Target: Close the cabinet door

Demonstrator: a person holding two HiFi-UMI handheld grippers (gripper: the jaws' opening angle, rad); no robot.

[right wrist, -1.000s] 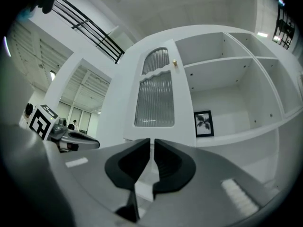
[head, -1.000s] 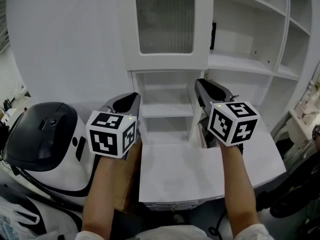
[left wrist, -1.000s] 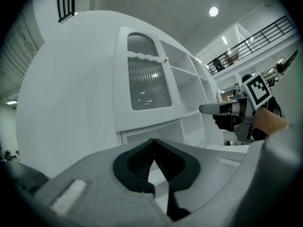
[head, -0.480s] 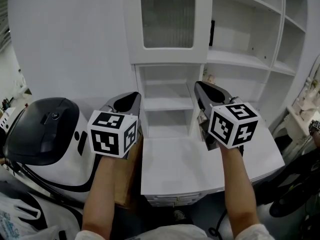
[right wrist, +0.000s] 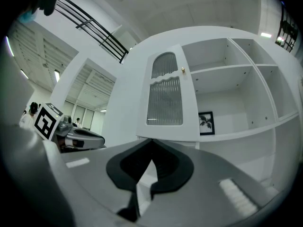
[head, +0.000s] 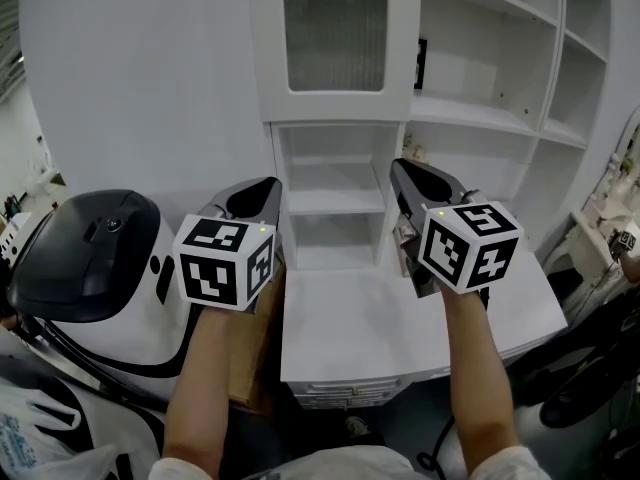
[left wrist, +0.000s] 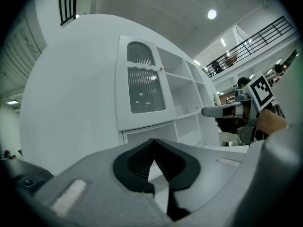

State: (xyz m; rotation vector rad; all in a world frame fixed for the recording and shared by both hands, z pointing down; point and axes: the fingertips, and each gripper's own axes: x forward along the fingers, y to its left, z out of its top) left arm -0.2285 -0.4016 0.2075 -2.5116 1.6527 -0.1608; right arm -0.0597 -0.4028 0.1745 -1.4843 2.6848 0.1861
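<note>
Door reads closed, and you're hands-off with both tools empty.
The shelf unit [head: 490, 118] sits a touch higher in the head view than a second ago, and so does the tabletop [head: 400, 338] edge, so I'd say you've eased back rather than in. The cabinet door [head: 335, 38] with ribbed glass is up top, left of the open shelves. It lies flat to its frame as far as I can tell, with no gap showing on the knob [right wrist: 182, 70] side. The left gripper [head: 268, 186] and right gripper [head: 400, 168] are level over the tabletop, well below the door, touching nothing. The right jaws just went from slightly apart to fully together with nothing between them. The left jaws are also together and empty. My read: task done, confirm the latch.
</note>
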